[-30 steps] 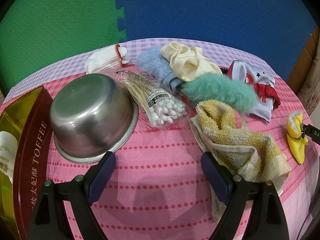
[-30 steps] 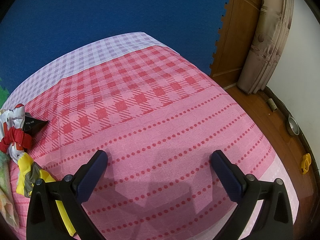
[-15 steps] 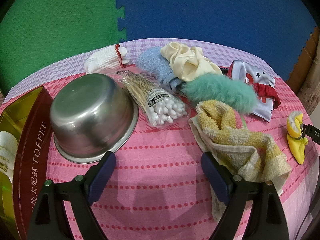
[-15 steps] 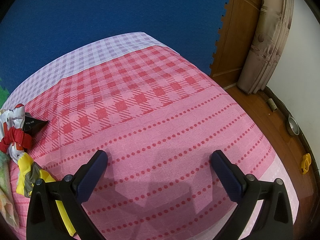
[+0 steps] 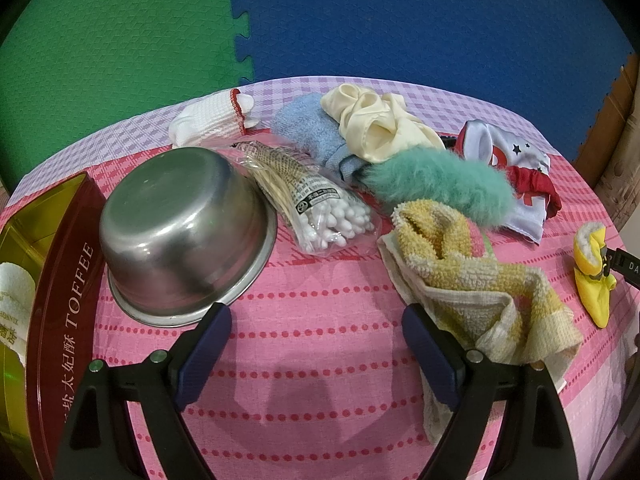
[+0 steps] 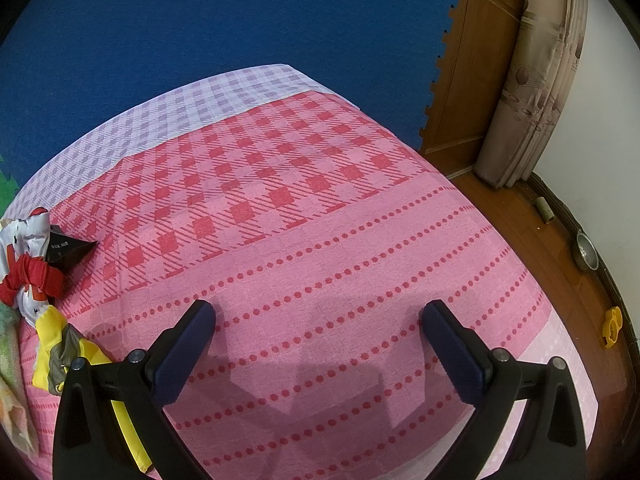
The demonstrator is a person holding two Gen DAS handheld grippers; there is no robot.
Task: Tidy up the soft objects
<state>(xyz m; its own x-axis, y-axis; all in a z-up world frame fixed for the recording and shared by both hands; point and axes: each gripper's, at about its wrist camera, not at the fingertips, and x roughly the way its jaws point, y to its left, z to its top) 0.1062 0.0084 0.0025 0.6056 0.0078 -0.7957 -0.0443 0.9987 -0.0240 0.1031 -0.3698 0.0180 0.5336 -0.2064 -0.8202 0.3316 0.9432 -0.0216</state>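
Soft things lie on the pink tablecloth in the left wrist view: a yellow-and-cream towel [image 5: 472, 284], a teal fluffy piece [image 5: 440, 188], a cream cloth [image 5: 376, 128], a blue cloth [image 5: 308, 132], a white glove with red trim [image 5: 208, 124], a white-and-red printed cloth [image 5: 508, 152] and a small yellow bootie [image 5: 594, 276]. My left gripper [image 5: 316, 328] is open and empty, low over the cloth just in front of the towel. My right gripper [image 6: 320, 324] is open and empty over bare tablecloth; the printed cloth [image 6: 24, 264] and a yellow item [image 6: 56, 344] lie at its left.
An upturned steel bowl [image 5: 180, 232] stands at the left beside a bag of cotton swabs [image 5: 316, 208]. A red and gold toffee tin [image 5: 60, 304] is at the far left edge. In the right wrist view the table's edge [image 6: 560, 320] drops to a wooden floor.
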